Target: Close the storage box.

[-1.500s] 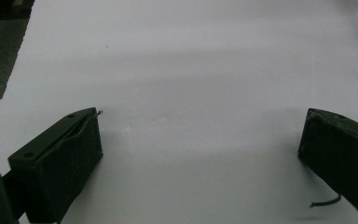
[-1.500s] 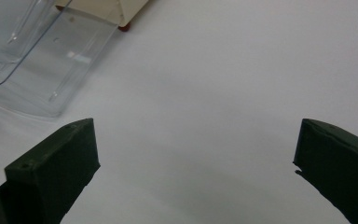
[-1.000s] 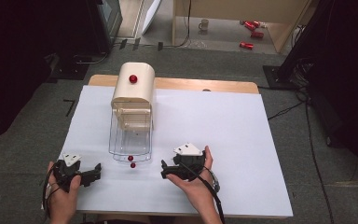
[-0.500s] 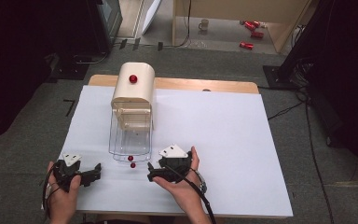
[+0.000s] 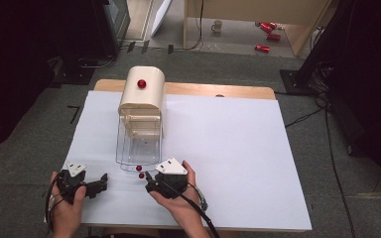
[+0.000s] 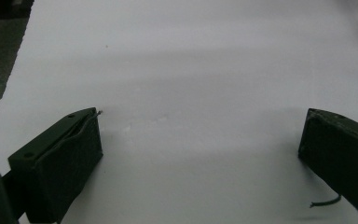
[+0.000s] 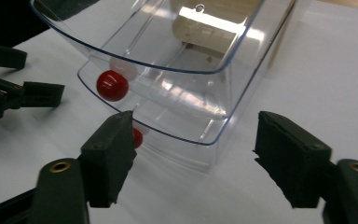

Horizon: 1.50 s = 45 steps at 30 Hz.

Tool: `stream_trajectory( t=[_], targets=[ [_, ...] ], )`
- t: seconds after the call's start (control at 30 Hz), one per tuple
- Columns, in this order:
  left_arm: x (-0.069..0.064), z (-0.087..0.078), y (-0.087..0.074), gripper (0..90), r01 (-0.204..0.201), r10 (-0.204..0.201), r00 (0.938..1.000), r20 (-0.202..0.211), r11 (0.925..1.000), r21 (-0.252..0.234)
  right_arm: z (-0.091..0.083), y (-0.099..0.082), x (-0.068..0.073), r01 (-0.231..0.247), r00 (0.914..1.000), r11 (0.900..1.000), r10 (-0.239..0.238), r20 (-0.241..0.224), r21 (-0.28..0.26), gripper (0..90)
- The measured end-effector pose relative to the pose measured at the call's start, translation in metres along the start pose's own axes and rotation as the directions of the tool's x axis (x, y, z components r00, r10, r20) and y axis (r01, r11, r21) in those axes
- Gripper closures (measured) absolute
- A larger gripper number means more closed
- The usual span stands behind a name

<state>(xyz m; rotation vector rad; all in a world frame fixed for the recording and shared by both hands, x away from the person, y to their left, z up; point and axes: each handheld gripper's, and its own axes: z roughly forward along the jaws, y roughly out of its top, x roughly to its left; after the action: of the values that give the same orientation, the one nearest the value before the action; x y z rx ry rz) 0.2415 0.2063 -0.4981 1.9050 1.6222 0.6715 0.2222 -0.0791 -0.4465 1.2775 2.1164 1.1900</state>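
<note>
Now the right hand-held gripper [image 7: 193,158], jaws just closing yet apart and empty, nears two red balls [image 7: 112,86].

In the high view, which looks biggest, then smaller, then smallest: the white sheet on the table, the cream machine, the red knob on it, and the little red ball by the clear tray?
1. White sheet
2. Cream machine
3. Red knob
4. Little red ball, only slightly smaller-looking than the knob.

White-covered table [image 5: 238,148] bears dispenser [image 5: 141,106], two red balls [image 5: 139,168].
</note>
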Motion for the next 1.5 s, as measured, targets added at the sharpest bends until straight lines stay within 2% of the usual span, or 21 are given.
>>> stream_trajectory(
  t=[0.23, 0.43, 0.67, 0.93, 1.27, 1.5],
  targets=[
    [0.0, 0.0, 0.0, 0.0, -0.001, 0.001, 1.0, 0.0, 1.0, 0.0, -0.001, 0.0, 0.004, -0.033, 0.9993, 0.9993, 0.033, -0.018, -0.019, 46.1],
    [0.0, 0.0, 0.0, 0.0, -0.001, 0.001, 1.0, 0.0, 1.0, 0.0, -0.003, -0.001, 0.005, -0.051, 0.9986, 0.9984, 0.051, -0.01, -0.023, 55.1],
    [0.0, 0.0, 0.0, 0.0, -0.001, 0.001, 1.0, -0.001, 1.0, 0.0, -0.008, -0.001, 0.007, -0.055, 0.9979, 0.9979, 0.053, -0.036, -0.036, 59.7],
    [0.0, 0.0, 0.0, 0.0, -0.001, 0.001, 1.0, 0.0, 1.0, 0.0, 0.0, -0.002, 0.018, -0.031, 0.9975, 0.9994, 0.03, -0.064, -0.018, 66.5],
    [0.0, 0.0, 0.0, 0.0, -0.001, 0.001, 1.0, 0.0, 1.0, 0.0, 0.009, 0.003, 0.029, -0.035, 0.9942, 0.9993, 0.033, -0.102, -0.016, 69.5],
    [0.0, 0.0, 0.0, 0.0, -0.002, 0.002, 1.0, 0.0, 1.0, 0.001, 0.013, 0.006, 0.033, -0.04, 0.9937, 0.9991, 0.038, -0.105, -0.013, 72.1]
  ],
)
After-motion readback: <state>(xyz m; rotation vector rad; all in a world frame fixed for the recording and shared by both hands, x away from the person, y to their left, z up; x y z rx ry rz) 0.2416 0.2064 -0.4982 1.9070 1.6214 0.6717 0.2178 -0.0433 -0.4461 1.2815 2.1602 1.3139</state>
